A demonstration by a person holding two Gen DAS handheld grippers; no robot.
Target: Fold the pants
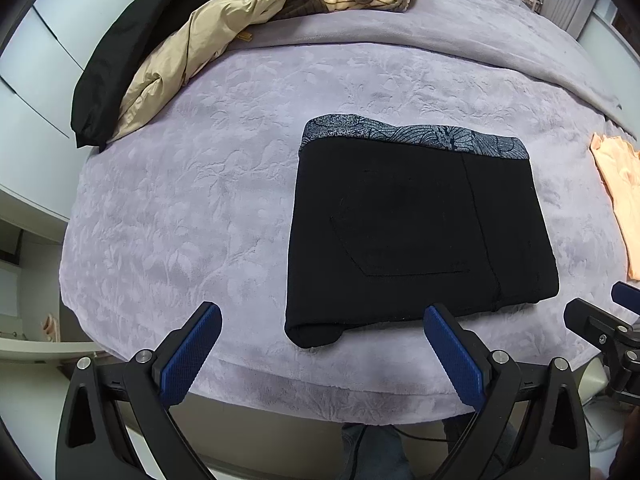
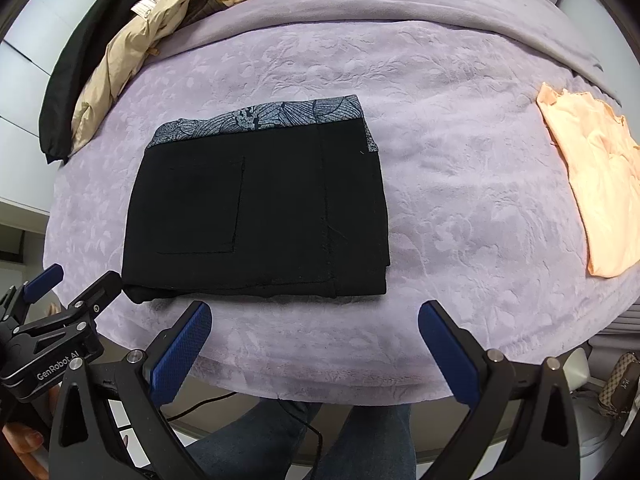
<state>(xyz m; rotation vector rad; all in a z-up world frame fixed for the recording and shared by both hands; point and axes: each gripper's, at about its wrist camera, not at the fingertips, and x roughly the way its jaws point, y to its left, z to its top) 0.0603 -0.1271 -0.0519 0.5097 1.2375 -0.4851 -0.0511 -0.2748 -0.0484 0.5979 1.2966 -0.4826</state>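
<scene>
Black pants [image 1: 416, 232] lie folded into a flat rectangle on the lilac bed cover [image 1: 192, 208], with a grey patterned waistband along the far edge. They also show in the right wrist view [image 2: 260, 208]. My left gripper [image 1: 320, 320] is open and empty, held just short of the pants' near edge. My right gripper [image 2: 316, 316] is open and empty, also just short of the near edge. The right gripper shows at the right in the left wrist view [image 1: 600, 320]; the left gripper shows at the left in the right wrist view [image 2: 68, 284].
A peach garment [image 2: 596, 184] lies on the bed to the right [image 1: 620, 196]. A pile of clothes with a beige jacket [image 1: 192, 52] and a black garment [image 1: 116, 60] lies at the far left. The bed's near edge [image 2: 320, 380] is below the grippers.
</scene>
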